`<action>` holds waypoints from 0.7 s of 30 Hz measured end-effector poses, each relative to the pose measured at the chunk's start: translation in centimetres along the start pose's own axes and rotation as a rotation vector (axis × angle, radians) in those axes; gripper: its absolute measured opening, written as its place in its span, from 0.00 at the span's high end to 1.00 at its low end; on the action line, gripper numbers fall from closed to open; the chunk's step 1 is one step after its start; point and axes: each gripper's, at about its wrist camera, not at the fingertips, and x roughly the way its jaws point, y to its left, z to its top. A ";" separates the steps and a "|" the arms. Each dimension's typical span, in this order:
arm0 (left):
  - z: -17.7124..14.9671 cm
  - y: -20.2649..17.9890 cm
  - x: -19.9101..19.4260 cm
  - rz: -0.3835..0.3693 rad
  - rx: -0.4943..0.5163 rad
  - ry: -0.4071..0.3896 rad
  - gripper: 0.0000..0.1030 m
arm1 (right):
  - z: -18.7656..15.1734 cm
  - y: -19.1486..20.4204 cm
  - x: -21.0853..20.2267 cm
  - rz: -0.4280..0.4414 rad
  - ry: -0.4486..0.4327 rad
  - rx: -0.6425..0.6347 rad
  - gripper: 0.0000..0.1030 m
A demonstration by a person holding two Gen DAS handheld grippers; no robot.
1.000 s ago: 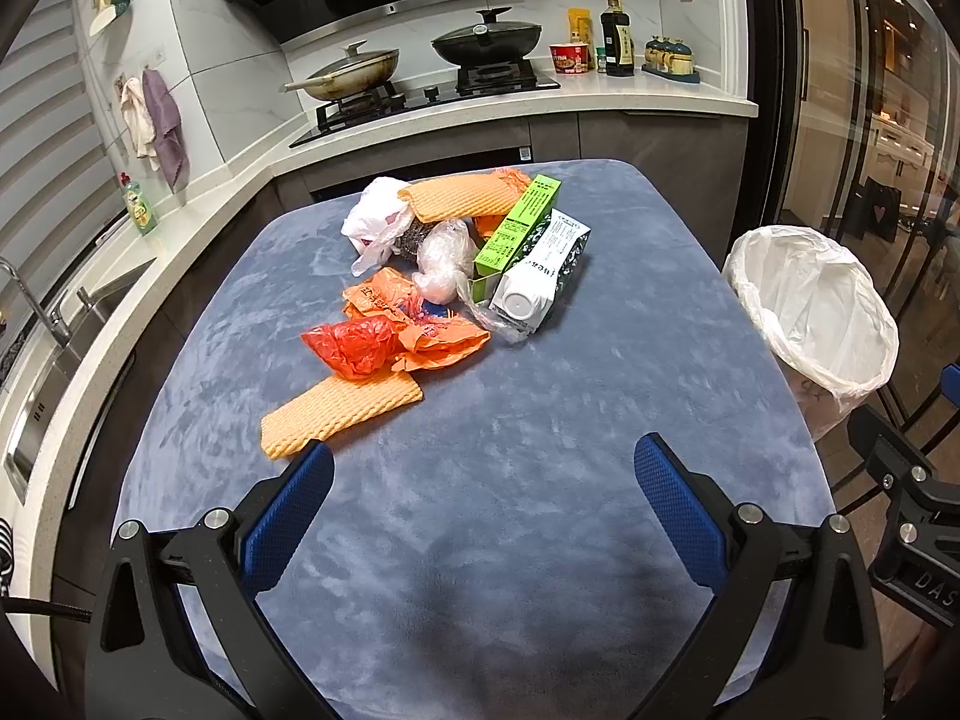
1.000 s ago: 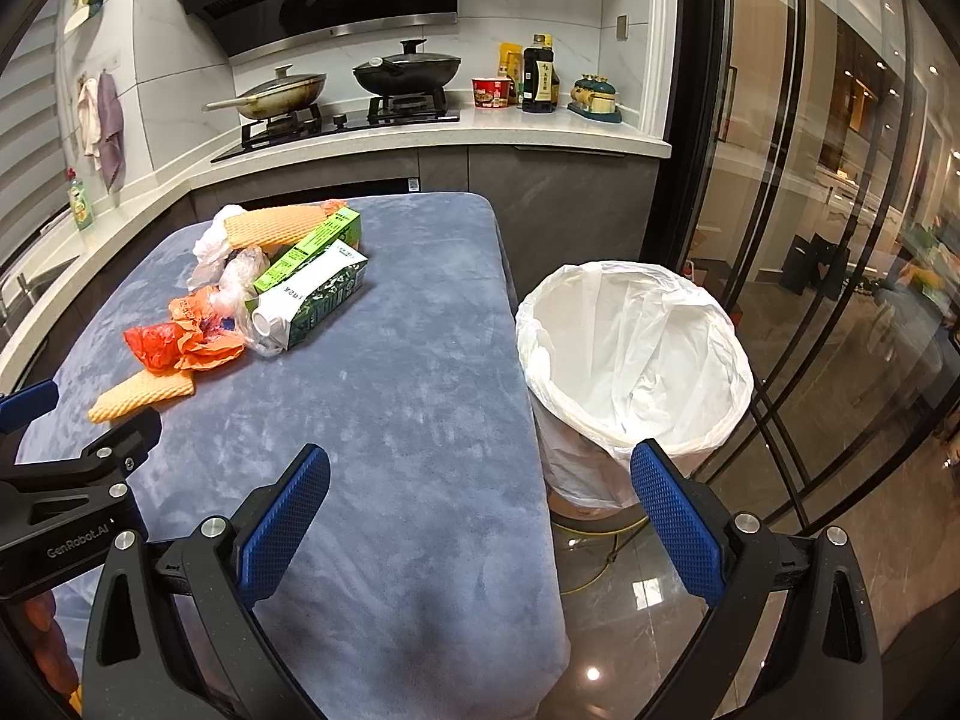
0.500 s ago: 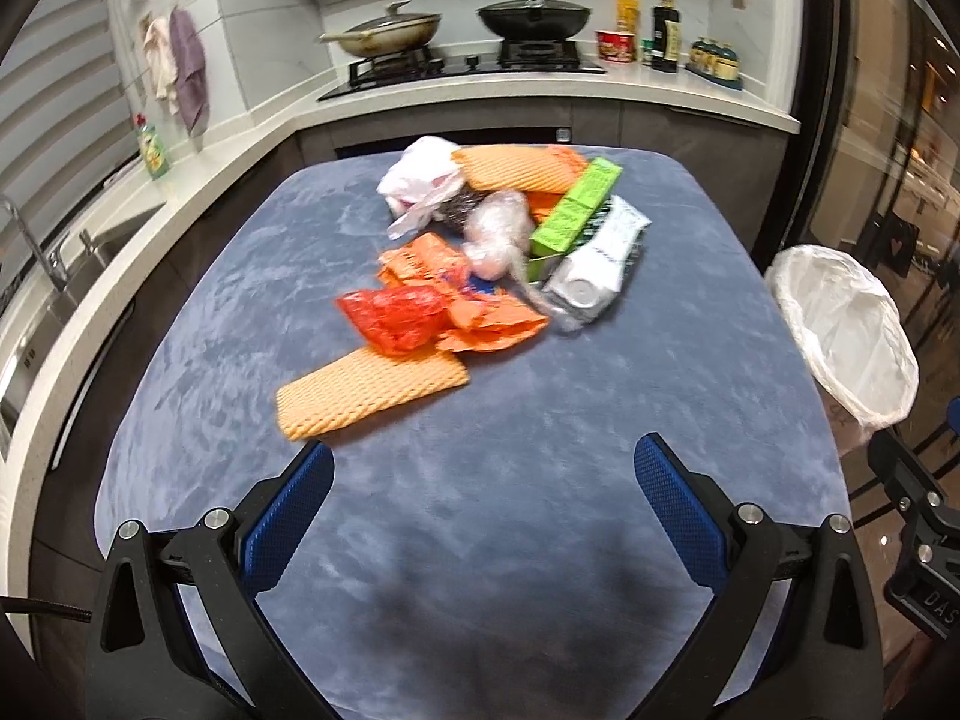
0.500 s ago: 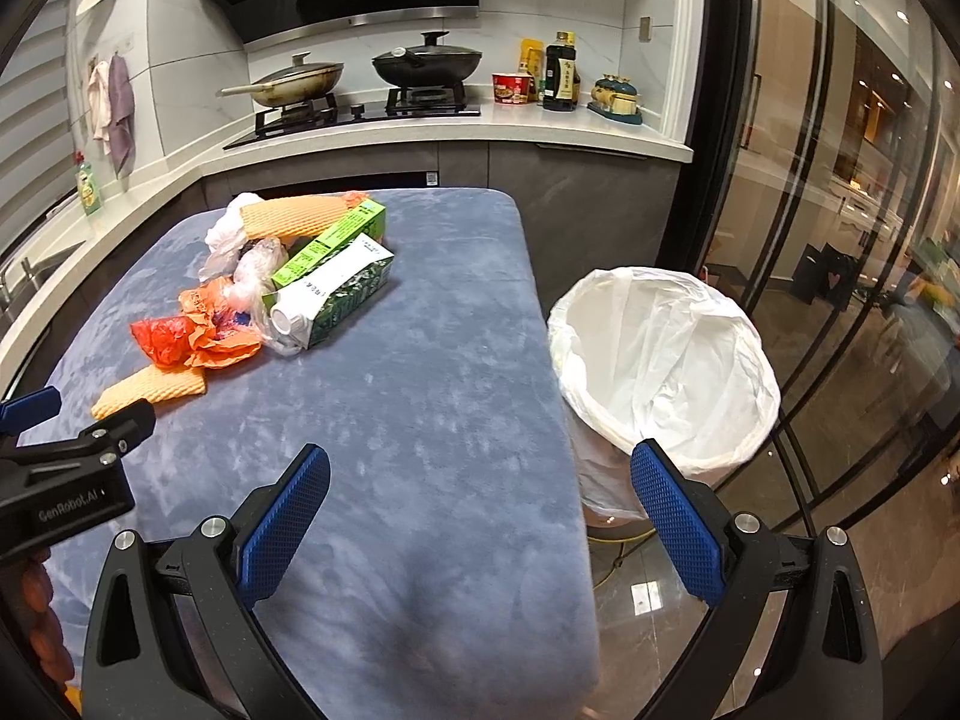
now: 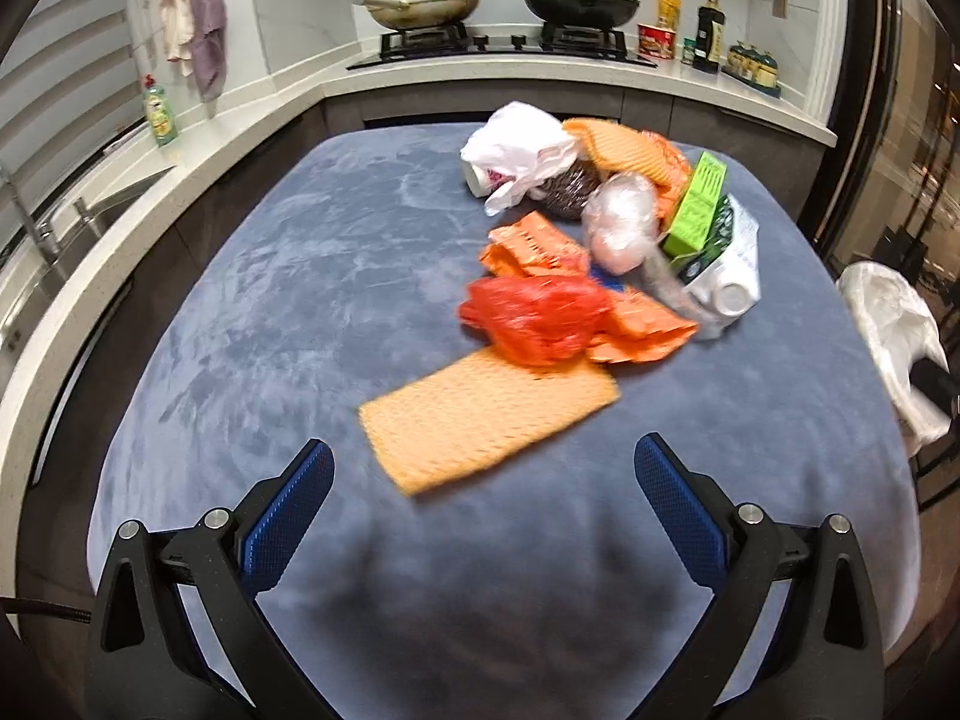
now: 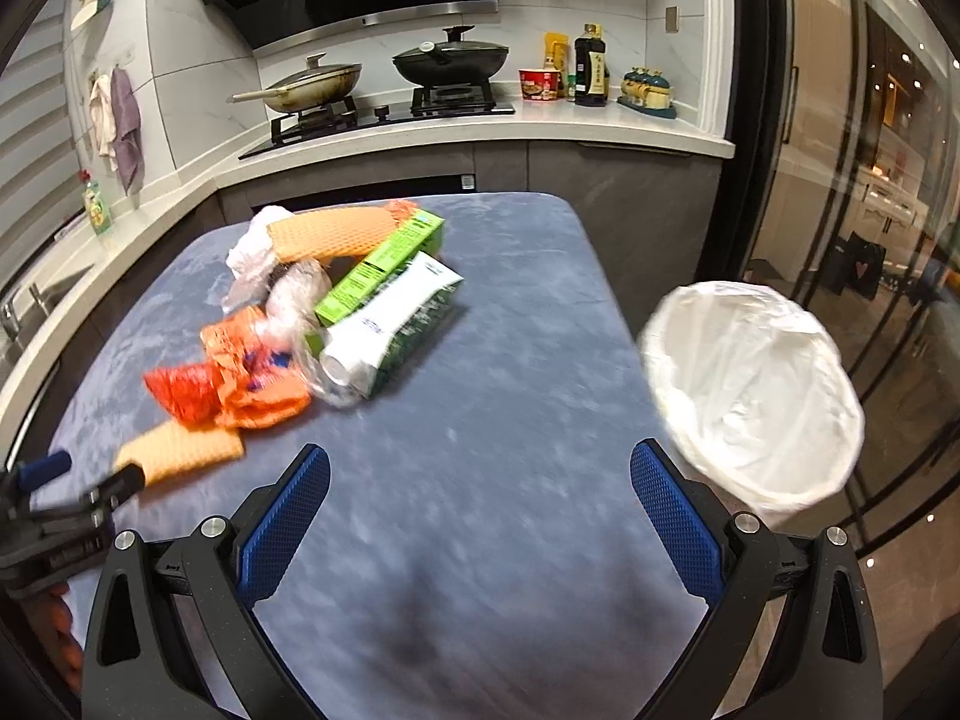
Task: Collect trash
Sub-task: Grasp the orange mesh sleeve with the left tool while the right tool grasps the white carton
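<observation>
Your left tool point(image 5: 483, 471) hangs wide open and empty over the near end of the blue-grey surface point(image 5: 288, 300), its blue pads spread to either side of the near corner of an orange waffle-textured cloth point(image 5: 489, 420) without touching it. That cloth lies flat and is the closest piece of the trash heap to you. Just beyond it, touching its far edge, sits a crumpled red plastic bag point(image 5: 537, 315), with orange wrappers point(image 5: 636, 330) to the right of it and behind it. Farther back you have a clear plastic ball point(image 5: 621, 222), a green carton point(image 5: 699, 204) leaning on a white and green milk carton point(image 5: 729, 264), a steel scourer point(image 5: 570, 192), a white plastic bag point(image 5: 519, 153) and a second orange cloth point(image 5: 624, 147) on top at the far end. Your right tool point(image 6: 480, 483) is likewise spread wide and grips nothing; it hovers over bare surface to the right of the heap, with the milk carton beyond it, a little to the left. The bin lined with a white bag point(image 6: 750, 384) stands off the right edge of the surface, close to your right tool's right finger point(image 6: 675, 516). Both views are motion-blurred. At the left edge of the right view you can see part of your left tool near the cloth.
</observation>
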 end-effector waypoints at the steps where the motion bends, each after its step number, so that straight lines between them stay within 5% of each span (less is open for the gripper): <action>1: 0.0 0.5 0.5 -0.001 0.005 0.003 0.07 | 0.2 0.3 0.4 0.004 0.002 0.005 0.07; 21: 1.1 2.9 8.6 -0.232 0.100 0.062 0.07 | 5.0 7.0 13.1 0.008 0.076 0.077 0.07</action>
